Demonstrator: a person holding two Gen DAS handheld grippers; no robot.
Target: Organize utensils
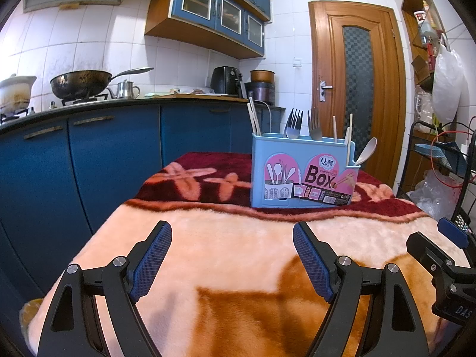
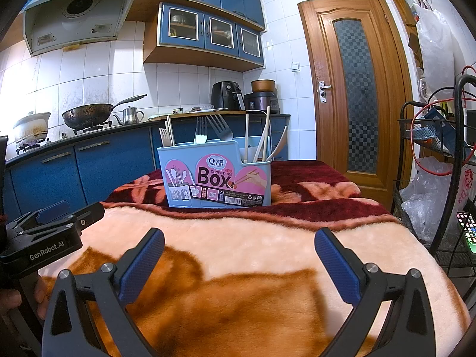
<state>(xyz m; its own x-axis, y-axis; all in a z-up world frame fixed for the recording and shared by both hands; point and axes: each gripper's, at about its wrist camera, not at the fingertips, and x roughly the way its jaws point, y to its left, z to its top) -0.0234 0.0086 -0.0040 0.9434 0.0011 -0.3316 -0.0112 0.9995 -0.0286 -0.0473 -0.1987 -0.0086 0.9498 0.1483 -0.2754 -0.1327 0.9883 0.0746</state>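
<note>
A light blue utensil box (image 1: 303, 172) (image 2: 218, 175) with a pink label stands upright on the far part of a blanket-covered table (image 1: 238, 238). Two metal forks (image 1: 303, 125) (image 2: 208, 132), pale chopsticks (image 1: 254, 119) (image 2: 261, 136) and a white spoon (image 1: 366, 150) stick up out of it. My left gripper (image 1: 232, 235) hovers over the peach blanket well short of the box, open, nothing between its blue pads. My right gripper (image 2: 239, 242) is beside it, also open and empty. Each gripper shows at the edge of the other's view.
Blue kitchen cabinets (image 1: 104, 154) run along the left, with a wok (image 1: 80, 83), a kettle (image 1: 126, 89) and a pot on the counter. A black wire rack (image 2: 440, 178) with bags and cables stands at the right. A wooden door (image 1: 357, 89) is behind the table.
</note>
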